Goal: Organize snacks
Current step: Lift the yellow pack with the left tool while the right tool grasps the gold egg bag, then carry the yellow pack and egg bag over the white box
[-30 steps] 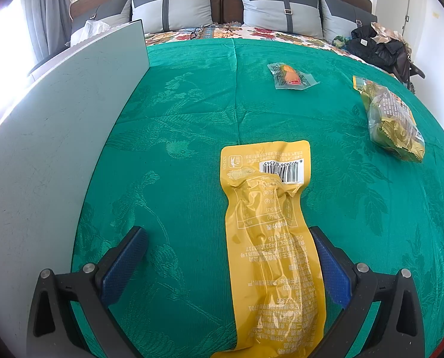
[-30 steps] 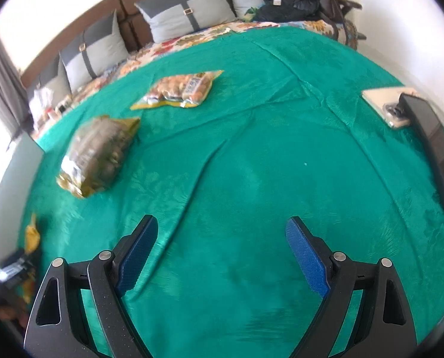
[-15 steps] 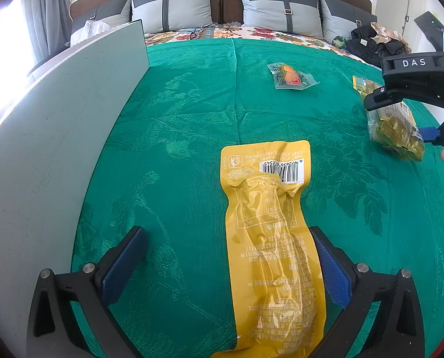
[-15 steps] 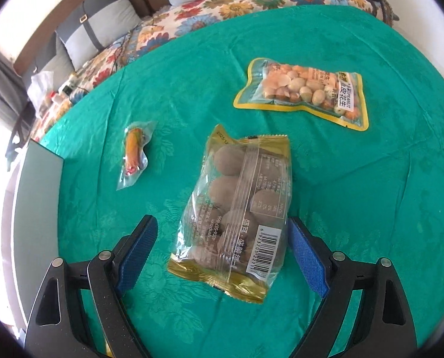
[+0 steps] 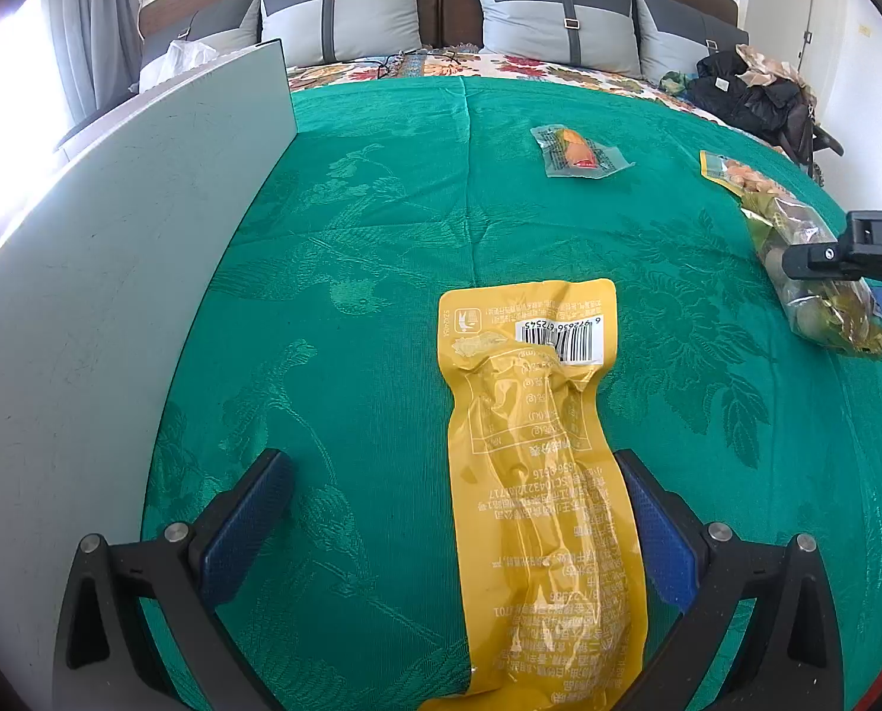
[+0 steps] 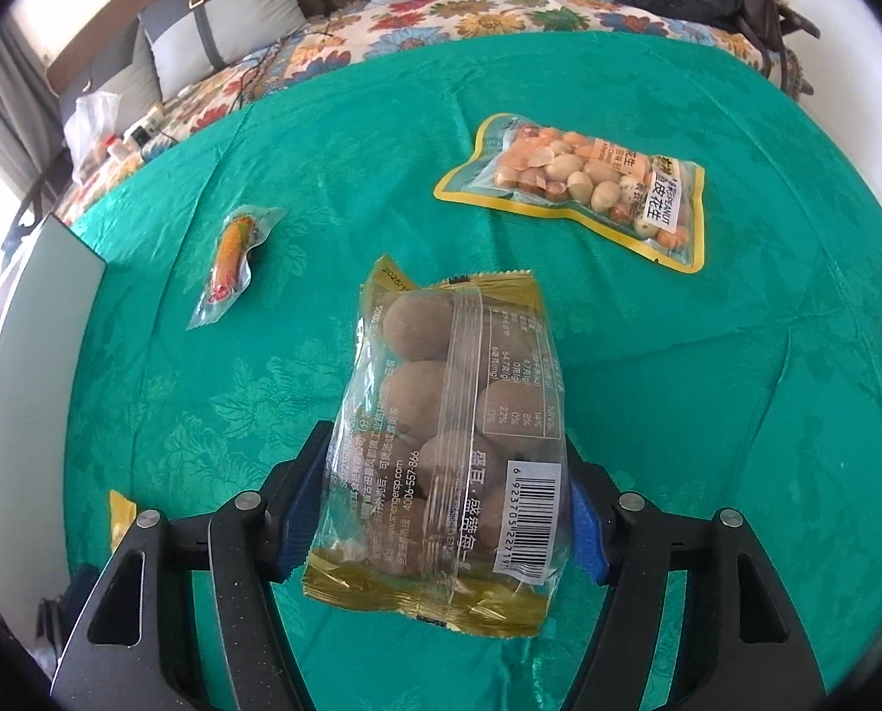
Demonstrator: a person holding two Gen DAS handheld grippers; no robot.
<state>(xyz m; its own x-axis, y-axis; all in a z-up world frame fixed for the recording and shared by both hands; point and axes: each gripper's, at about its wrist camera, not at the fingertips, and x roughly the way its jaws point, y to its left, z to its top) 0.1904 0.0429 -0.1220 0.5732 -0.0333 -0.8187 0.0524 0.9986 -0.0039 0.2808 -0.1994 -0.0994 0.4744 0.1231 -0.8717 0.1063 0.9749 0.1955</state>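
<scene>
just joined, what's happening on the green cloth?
Someone is sorting snack packs with two handheld grippers. The right gripper has just been closing, and its pads now squeeze the bag of brown balls. The left gripper stands open around the yellow pack, not gripping. The peanut bag and small sausage pack lie untouched.

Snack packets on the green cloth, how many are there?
4: the long yellow packet between the left gripper's fingers, the brown-ball bag in the right gripper, the peanut bag, the small orange packet.
</scene>
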